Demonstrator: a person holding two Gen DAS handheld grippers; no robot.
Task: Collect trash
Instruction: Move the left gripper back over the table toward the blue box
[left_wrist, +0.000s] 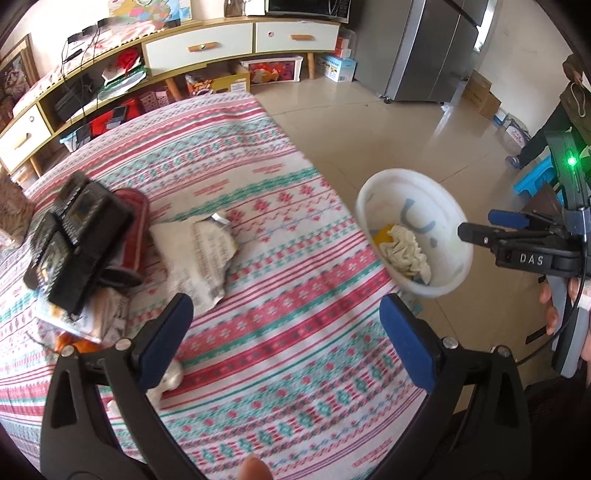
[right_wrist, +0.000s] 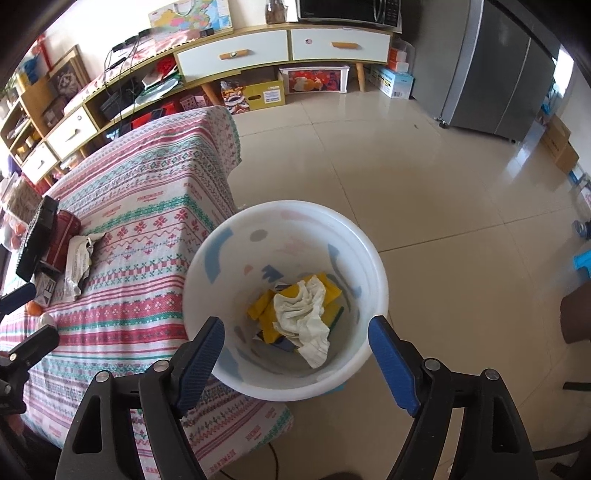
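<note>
Partly done: the round white plastic bin (right_wrist: 286, 295) beside the desk holds a crumpled white tissue (right_wrist: 303, 314) and yellow wrappers. Torn printed paper wrapper (left_wrist: 195, 258) remains at ten o'clock, possibly more scraps. Left gripper (left_wrist: 286, 339) and right gripper (right_wrist: 295, 363): jaws released, empty.

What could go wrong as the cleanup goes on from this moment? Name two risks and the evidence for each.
1. The torn wrapper lies against the black remotes, so the open left gripper might catch them too.
2. The white bin stands on the floor beside the table edge; a piece released short could miss it.
</note>
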